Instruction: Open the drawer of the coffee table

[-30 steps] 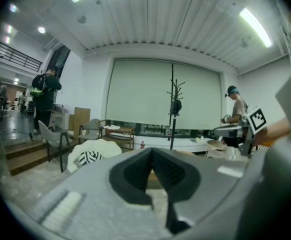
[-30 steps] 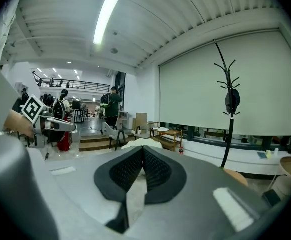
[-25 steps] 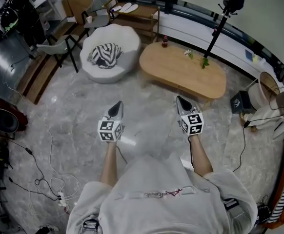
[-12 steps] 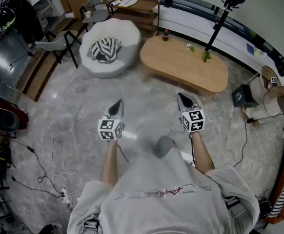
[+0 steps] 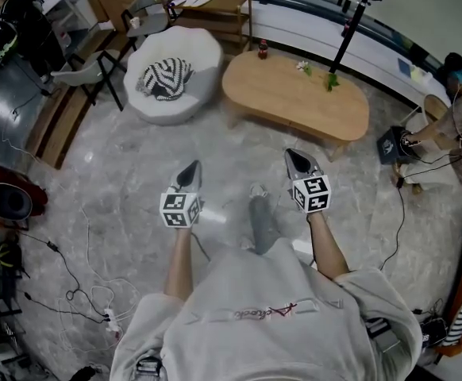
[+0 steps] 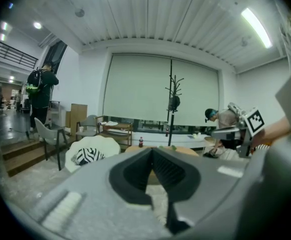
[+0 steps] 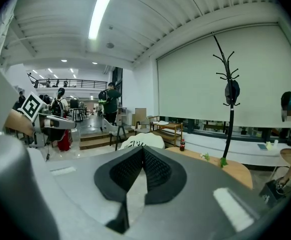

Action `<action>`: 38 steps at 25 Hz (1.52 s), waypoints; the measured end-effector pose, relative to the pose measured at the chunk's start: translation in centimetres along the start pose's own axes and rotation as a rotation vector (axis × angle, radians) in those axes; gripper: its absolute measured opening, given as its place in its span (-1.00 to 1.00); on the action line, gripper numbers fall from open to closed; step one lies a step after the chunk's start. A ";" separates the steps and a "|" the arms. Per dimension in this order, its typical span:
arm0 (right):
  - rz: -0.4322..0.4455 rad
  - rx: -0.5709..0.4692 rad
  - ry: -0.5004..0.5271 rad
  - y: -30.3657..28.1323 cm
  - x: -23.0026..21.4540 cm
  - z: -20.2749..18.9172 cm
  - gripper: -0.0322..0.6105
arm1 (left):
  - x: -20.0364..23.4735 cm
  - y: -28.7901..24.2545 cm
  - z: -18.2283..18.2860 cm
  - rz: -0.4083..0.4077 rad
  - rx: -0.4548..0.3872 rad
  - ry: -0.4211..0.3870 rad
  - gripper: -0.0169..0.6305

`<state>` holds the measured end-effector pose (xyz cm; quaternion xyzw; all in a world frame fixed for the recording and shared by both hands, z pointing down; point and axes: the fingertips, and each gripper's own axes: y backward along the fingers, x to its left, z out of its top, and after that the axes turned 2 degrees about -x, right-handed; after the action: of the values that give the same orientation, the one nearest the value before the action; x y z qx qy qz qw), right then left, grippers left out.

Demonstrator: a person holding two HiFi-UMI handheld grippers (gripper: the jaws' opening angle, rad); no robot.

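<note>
The oval wooden coffee table [image 5: 294, 101] stands on the marble floor well ahead of me; no drawer shows from above. My left gripper [image 5: 190, 171] and right gripper [image 5: 294, 159] are held side by side in the air, both short of the table and both shut with nothing between the jaws. In the left gripper view the shut left gripper [image 6: 152, 151] hides most of the table. The right gripper view has the right gripper [image 7: 143, 149] shut, with the table [image 7: 238, 173] to its right. A red bottle [image 5: 263, 50] and a small plant [image 5: 330, 80] stand on the tabletop.
A white round seat [image 5: 175, 78] with a striped cushion sits left of the table. Chairs [image 5: 96, 70] and a wooden shelf [image 5: 215, 10] stand behind it. A black stand [image 5: 350, 30] rises behind the table. A person [image 5: 461, 109] crouches at the right. Cables [image 5: 80, 300] lie at lower left.
My leg has stepped forward between the two grippers. A crouching person has come into view at the right edge. Both grippers stay shut and side by side.
</note>
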<state>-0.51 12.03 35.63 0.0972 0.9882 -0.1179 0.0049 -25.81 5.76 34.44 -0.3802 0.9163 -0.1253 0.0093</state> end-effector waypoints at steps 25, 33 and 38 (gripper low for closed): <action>0.055 0.014 0.004 -19.5 -9.5 5.4 -0.89 | 9.7 -18.4 6.5 0.036 0.006 0.006 -0.95; 0.088 0.006 0.011 -26.3 -14.1 8.0 -0.89 | 12.2 -25.4 9.3 0.056 0.011 0.008 -0.95; 0.106 -0.009 0.016 -30.4 -17.6 9.5 -0.89 | 13.4 -30.3 11.1 0.071 0.002 -0.004 -0.95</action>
<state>10.76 -22.58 34.01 0.1501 0.9823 -0.1123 0.0037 -13.11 -26.67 31.93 -0.3477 0.9290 -0.1253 0.0159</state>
